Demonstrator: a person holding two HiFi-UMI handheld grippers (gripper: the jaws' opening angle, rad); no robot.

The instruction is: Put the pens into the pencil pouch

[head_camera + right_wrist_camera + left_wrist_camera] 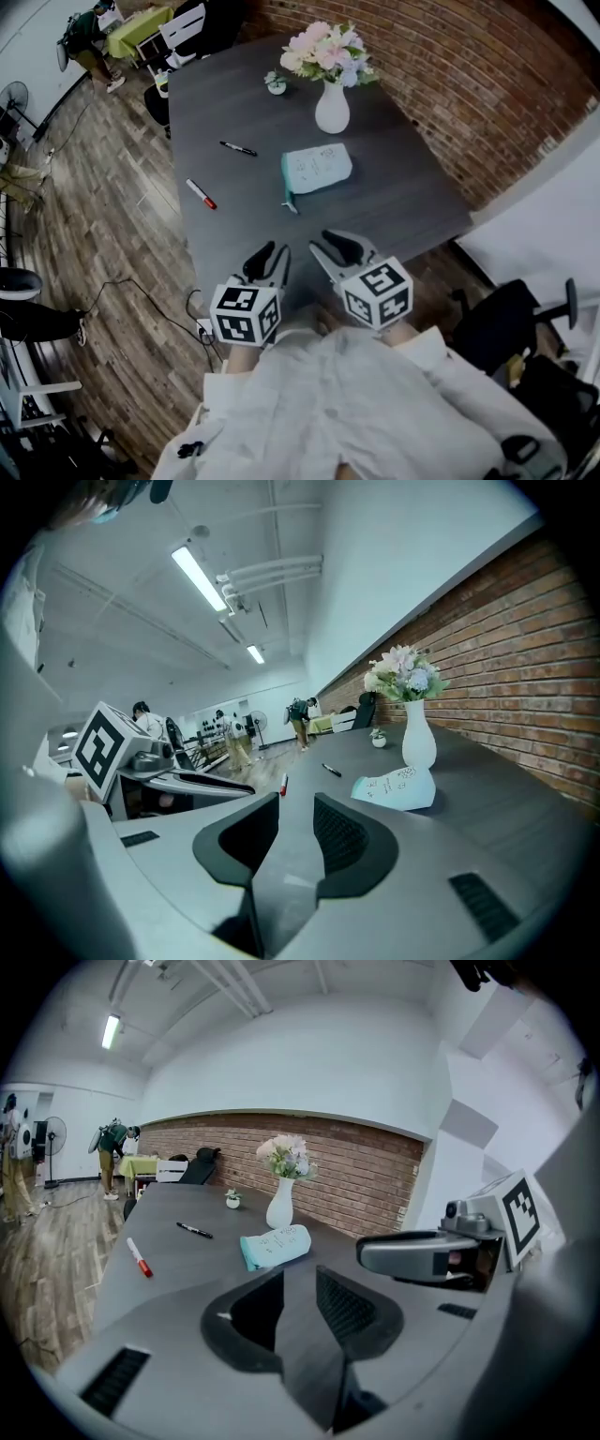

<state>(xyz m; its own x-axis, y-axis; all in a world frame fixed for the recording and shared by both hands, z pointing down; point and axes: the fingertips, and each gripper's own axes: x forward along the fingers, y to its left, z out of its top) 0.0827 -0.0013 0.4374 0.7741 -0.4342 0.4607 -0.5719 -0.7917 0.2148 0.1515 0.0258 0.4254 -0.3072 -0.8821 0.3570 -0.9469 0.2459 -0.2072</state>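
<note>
A light blue pencil pouch (316, 169) (275, 1245) (397, 788) lies in the middle of the dark grey table (394, 206). A black pen (238, 148) (195, 1230) (331, 770) rests to its left and farther back. A white marker with a red cap (201, 193) (139, 1256) (282, 785) lies nearer the table's left edge. My left gripper (274, 259) (298, 1309) and right gripper (330, 249) (294, 832) hover side by side over the near edge. Both are open with nothing between the jaws, well short of the pouch and pens.
A white vase of flowers (331, 105) stands behind the pouch, with a small potted plant (276, 83) to its left. A brick wall (450, 84) runs along the table's right side. Chairs (183, 33) stand at the far end; cables lie on the wooden floor (103, 234).
</note>
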